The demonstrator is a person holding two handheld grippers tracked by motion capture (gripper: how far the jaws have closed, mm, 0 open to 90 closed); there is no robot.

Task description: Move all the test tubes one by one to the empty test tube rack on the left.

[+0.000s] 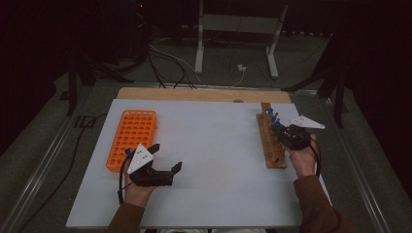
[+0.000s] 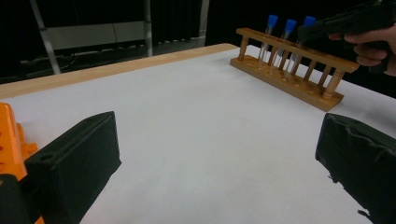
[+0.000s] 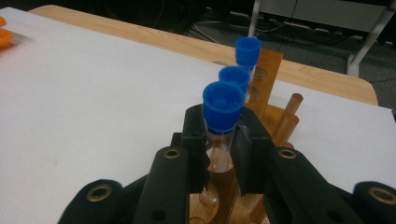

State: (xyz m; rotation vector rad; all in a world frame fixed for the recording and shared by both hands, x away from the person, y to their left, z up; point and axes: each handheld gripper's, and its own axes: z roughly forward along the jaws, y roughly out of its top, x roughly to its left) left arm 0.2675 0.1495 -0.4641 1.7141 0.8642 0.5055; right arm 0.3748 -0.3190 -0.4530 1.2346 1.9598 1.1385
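I have the nearest blue-capped test tube [image 3: 222, 122] pinched between the pads of my right gripper [image 3: 223, 158], just under its cap. The tube stands upright in the wooden rack [image 3: 268, 70], its lower end down in the rack's holes. Two more capped tubes [image 3: 246, 56] stand in line behind it, farther along the same rack. From above, the rack [image 1: 270, 141] lies along the right side of the white table top [image 1: 214, 160], running near to far, and the right gripper [image 1: 285, 133] sits over its middle, coming in from the right with my hand behind it. The three blue caps [image 1: 273, 118] show in a short row at the rack's far half.

My left gripper [image 1: 165, 158] rests on the near left part of the table, jaws spread wide with nothing between them; in its own view only bare white surface lies between the two black pads [image 2: 74, 158]. Just to its left lies the orange tube rack [image 1: 132, 138], flat on the table, well apart from the wooden one. A wooden board edge [image 1: 204, 94] runs along the far side of the table top.
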